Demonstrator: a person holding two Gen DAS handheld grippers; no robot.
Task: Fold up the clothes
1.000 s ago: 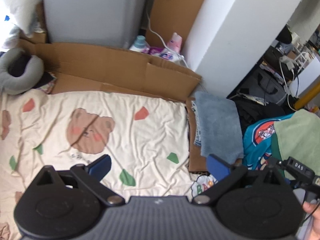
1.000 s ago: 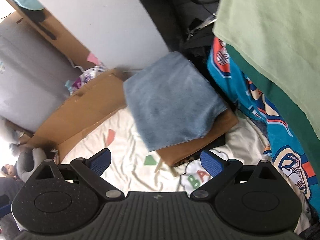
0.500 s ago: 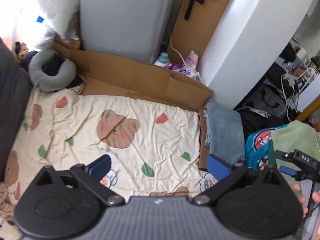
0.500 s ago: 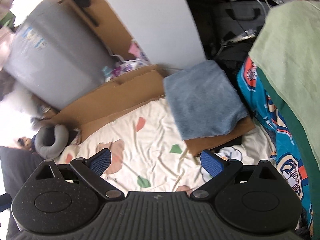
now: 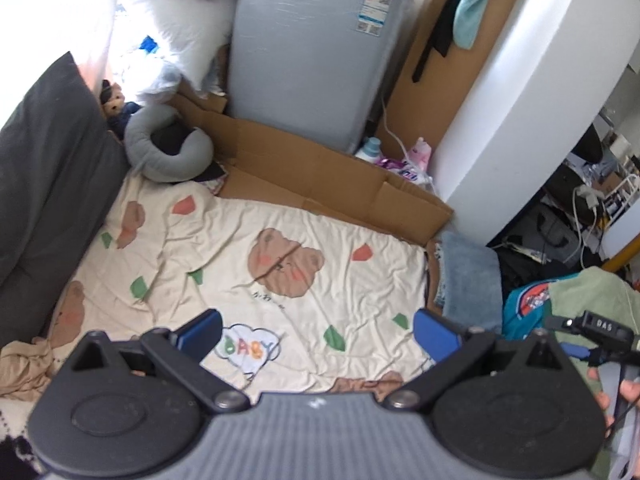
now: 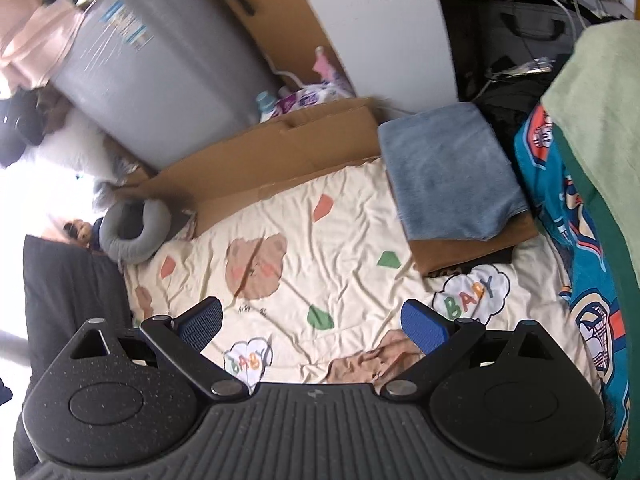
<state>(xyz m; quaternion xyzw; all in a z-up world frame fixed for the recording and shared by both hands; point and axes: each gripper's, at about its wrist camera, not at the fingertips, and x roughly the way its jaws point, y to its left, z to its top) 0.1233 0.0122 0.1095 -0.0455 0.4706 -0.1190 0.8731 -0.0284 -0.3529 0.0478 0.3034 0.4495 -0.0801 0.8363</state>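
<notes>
The folded blue towel (image 6: pixel 452 172) sits done on cardboard at my right view's upper right. A crumpled beige garment (image 5: pixel 24 364) — lower left of my left view — looks unfolded. Both left tongs (image 5: pixel 316 334) and right tongs (image 6: pixel 312 322) are spread wide, empty, above the bear-print sheet (image 5: pixel 240 248). The green cloth (image 6: pixel 600 100) is cut off — unclear whether folded.

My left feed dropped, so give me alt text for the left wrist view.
The open left hand-held gripper hovers empty above a cream bear-print sheet. A folded blue-grey towel lies on cardboard at the sheet's right edge, with a grey neck pillow at the far left corner.
</notes>
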